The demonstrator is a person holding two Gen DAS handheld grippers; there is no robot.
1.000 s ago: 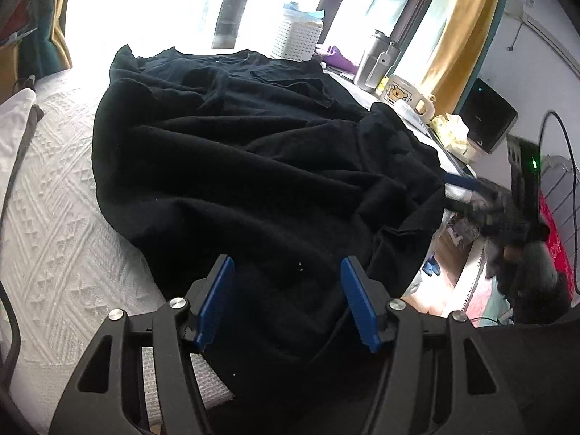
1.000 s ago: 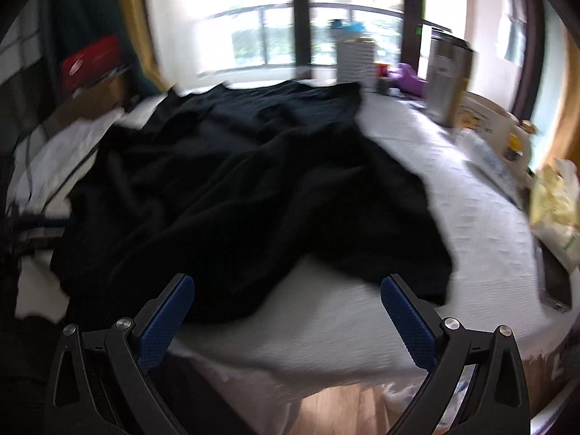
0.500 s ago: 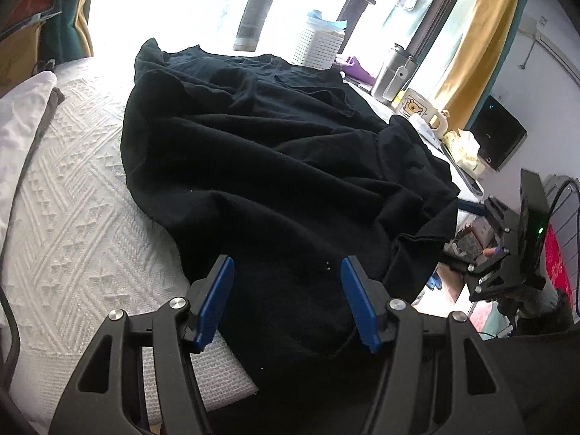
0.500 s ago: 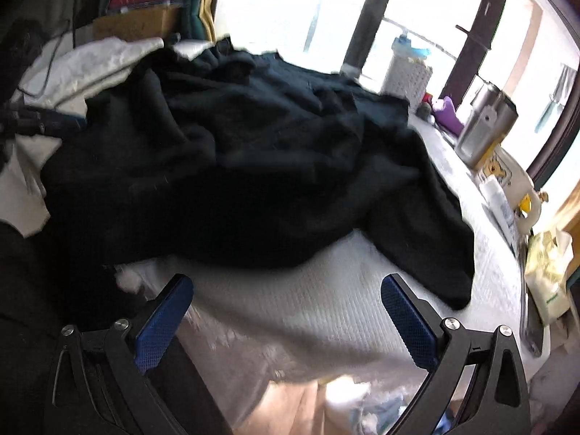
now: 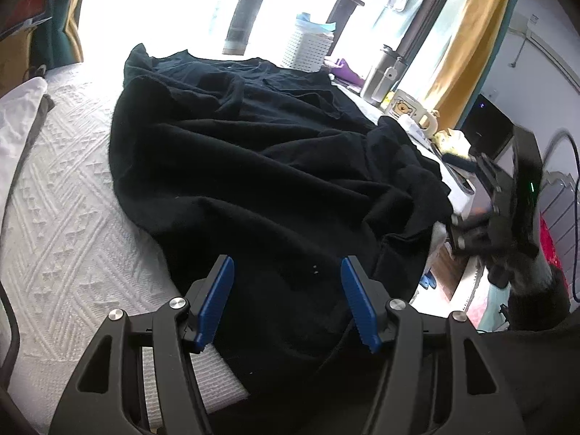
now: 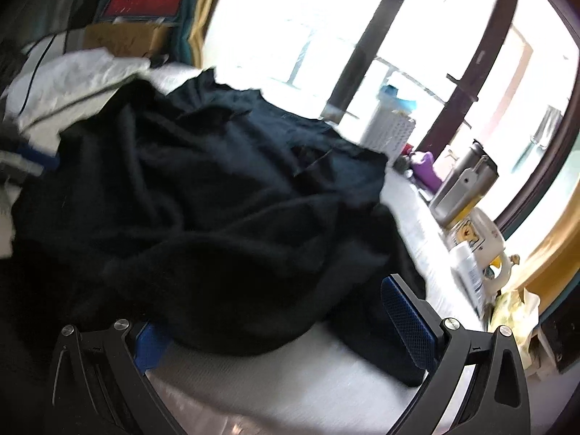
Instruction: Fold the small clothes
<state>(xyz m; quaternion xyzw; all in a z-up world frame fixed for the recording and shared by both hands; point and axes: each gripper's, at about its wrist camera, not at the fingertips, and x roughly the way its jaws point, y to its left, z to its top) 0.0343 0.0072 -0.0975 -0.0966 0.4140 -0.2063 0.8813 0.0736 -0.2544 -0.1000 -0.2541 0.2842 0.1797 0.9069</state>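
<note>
A black garment [image 5: 275, 166] lies rumpled across a white textured bedspread [image 5: 61, 217], its near part hanging over the bed's front edge. My left gripper [image 5: 288, 302] hovers open over that near part, blue pads apart with fabric below them and nothing pinched. At the bed's right edge my right gripper [image 5: 500, 210] shows blurred, close to the garment's right hem. In the right wrist view, tilted, the right gripper [image 6: 279, 330] stands wide open. The garment's [image 6: 217, 217] hem lies between its fingers [image 6: 407, 322], and the left pad is partly hidden by cloth.
A white laundry basket [image 5: 308, 50], a steel tumbler [image 5: 380, 76], a bear-print mug [image 5: 406, 108] and a purple item [image 5: 344, 72] line the bed's far right side. A white pillow [image 5: 18, 119] lies left. A black box [image 5: 485, 130] and yellow curtain [image 5: 460, 43] stand right.
My right gripper has rolled and moved in toward the garment, whose hem now lies between its fingers; in the left view it sits higher by the bed's edge. The left gripper has barely moved.
</note>
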